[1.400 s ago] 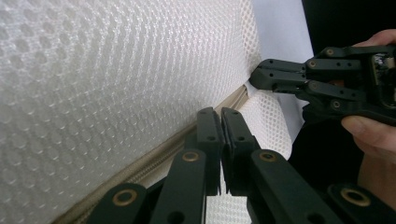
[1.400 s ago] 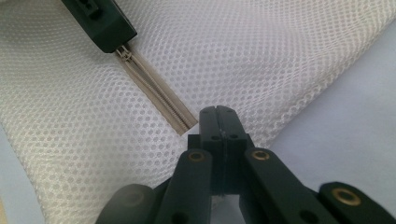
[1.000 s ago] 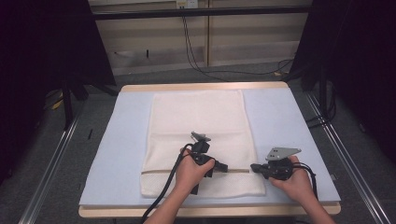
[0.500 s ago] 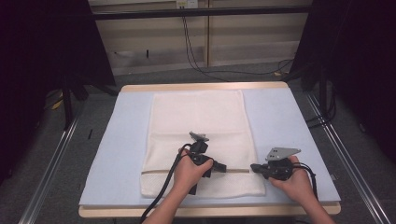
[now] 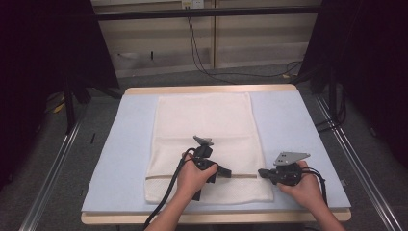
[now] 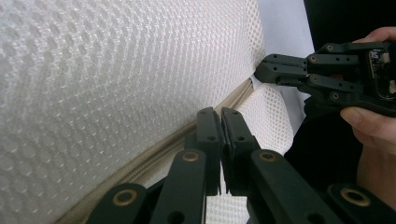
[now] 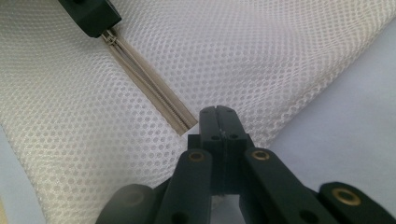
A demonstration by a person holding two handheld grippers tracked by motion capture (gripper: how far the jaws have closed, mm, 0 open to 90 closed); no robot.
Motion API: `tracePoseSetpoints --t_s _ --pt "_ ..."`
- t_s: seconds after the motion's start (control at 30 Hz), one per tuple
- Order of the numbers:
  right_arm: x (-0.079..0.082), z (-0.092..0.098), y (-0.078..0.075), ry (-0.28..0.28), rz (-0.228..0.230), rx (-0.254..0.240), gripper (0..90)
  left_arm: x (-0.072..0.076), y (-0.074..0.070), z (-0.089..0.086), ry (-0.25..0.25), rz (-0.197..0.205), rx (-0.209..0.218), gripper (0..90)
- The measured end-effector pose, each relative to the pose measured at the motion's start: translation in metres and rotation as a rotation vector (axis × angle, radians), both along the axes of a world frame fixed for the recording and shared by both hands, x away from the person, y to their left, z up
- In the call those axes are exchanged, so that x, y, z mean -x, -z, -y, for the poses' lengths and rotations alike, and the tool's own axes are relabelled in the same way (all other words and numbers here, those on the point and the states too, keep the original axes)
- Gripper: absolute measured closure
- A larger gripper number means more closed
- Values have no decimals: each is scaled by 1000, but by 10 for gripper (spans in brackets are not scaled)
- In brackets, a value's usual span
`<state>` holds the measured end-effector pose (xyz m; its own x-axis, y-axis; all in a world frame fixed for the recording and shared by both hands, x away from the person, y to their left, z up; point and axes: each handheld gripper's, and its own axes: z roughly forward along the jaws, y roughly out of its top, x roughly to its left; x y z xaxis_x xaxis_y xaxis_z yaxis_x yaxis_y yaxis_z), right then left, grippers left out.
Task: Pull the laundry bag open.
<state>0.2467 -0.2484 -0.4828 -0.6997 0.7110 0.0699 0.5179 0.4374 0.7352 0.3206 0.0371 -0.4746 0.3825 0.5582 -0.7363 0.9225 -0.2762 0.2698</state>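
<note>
A white mesh bag lies flat on the light blue table top, with a beige zipper across its near end. My left gripper rests on that zipper line, jaws shut. In the right gripper view its tip grips the zipper pull at the start of the zipper. My right gripper is shut on the bag's mesh edge just past the zipper's end. The left gripper view has the right gripper at the bag's edge, beyond the left gripper.
The table's wooden front edge runs just under the person's forearms. Metal rails flank the table on the floor. Cables hang by the back wall. Bare blue surface lies left and right of the bag.
Almost nothing: the left hand and its gripper have shifted very slightly. The right gripper has stayed at the bag's edge.
</note>
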Motion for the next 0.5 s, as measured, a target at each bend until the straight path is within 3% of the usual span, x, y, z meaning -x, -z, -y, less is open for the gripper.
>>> tracePoseSetpoints --t_s 0.1,0.13,0.33,0.4,0.5 --pt "0 0 0 2 -1 2 900 -1 2 -3 -2 -16 22 874" --pt "0 0 0 2 -1 2 900 -1 1 -4 9 -8 2 873" --pt "0 0 0 3 -1 2 900 -1 1 -4 3 -6 -7 874" --pt "0 0 0 3 -2 0 900 -1 1 -5 -5 -16 13 874" --pt "0 0 0 1 -1 1 900 -1 1 -5 -5 -17 8 874"
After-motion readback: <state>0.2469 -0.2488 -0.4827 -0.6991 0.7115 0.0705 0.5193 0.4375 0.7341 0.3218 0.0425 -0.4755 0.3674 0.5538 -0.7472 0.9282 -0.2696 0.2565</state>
